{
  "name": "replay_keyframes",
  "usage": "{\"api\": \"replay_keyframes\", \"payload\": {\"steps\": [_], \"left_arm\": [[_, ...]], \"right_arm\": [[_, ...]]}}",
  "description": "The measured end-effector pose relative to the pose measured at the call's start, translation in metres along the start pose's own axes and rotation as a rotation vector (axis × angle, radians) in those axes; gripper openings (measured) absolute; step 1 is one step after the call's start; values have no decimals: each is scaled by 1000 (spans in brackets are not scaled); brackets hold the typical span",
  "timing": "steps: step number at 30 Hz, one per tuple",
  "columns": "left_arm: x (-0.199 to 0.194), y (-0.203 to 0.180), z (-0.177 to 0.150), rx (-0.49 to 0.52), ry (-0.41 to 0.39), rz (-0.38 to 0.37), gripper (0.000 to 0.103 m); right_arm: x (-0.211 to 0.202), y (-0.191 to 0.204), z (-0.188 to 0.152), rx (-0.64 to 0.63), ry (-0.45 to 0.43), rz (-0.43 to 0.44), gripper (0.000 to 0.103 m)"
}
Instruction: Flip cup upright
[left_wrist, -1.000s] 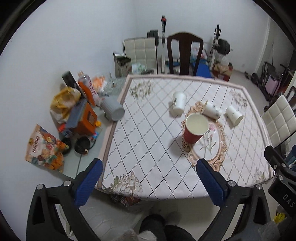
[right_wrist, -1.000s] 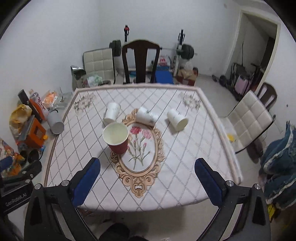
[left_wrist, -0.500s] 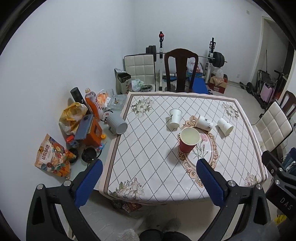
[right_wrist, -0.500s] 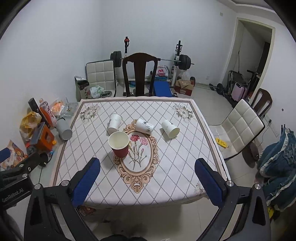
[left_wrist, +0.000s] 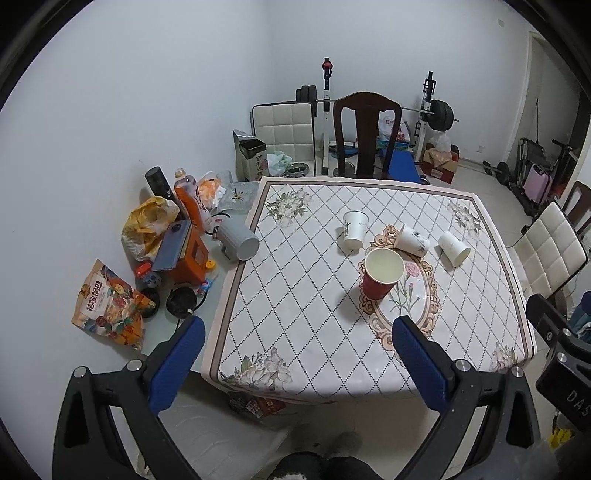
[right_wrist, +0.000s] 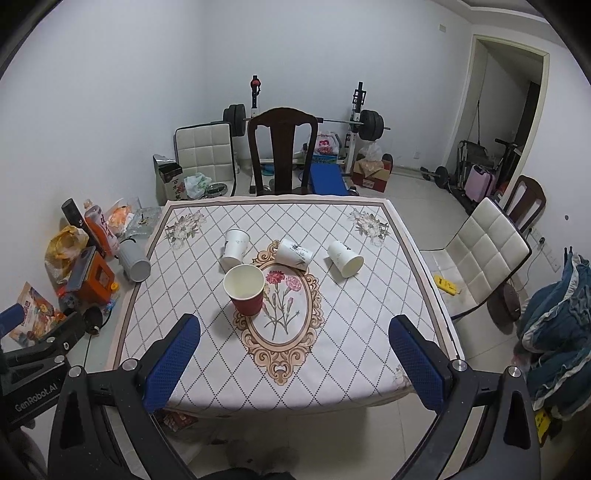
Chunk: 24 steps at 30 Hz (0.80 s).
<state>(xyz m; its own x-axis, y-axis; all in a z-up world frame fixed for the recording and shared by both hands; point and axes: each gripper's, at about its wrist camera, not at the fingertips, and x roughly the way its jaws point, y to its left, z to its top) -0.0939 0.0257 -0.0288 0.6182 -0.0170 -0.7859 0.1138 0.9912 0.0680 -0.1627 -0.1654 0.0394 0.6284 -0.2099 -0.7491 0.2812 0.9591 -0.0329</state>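
A red paper cup (left_wrist: 381, 277) (right_wrist: 245, 290) stands upright on the patterned tablecloth (left_wrist: 295, 302) (right_wrist: 351, 314). Behind it are three white paper cups. The left one (left_wrist: 354, 230) (right_wrist: 234, 248) is upside down or tilted. The middle one (left_wrist: 412, 240) (right_wrist: 294, 254) and the right one (left_wrist: 454, 248) (right_wrist: 345, 259) lie on their sides. My left gripper (left_wrist: 295, 354) and right gripper (right_wrist: 293, 350) are both open and empty, held high in front of the table's near edge, far from the cups.
A dark wooden chair (right_wrist: 282, 147) stands behind the table and a white padded chair (right_wrist: 484, 254) at its right. Clutter, a grey canister (left_wrist: 238, 242) and snack bags (left_wrist: 107, 306) sit on the side surface at the left. Gym weights (right_wrist: 369, 120) line the back wall.
Both grippers have pulled back and up from the table, so the table and cups look smaller and farther. The cups have not moved. Both grippers stay open.
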Motion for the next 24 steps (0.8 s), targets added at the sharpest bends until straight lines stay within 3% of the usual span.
{"api": "replay_keyframes", "payload": {"steps": [24], "left_arm": [[-1,1,2,-17,-1,-12,103]], "right_arm": [[0,0,-1,-5,3,-6,103]]}}
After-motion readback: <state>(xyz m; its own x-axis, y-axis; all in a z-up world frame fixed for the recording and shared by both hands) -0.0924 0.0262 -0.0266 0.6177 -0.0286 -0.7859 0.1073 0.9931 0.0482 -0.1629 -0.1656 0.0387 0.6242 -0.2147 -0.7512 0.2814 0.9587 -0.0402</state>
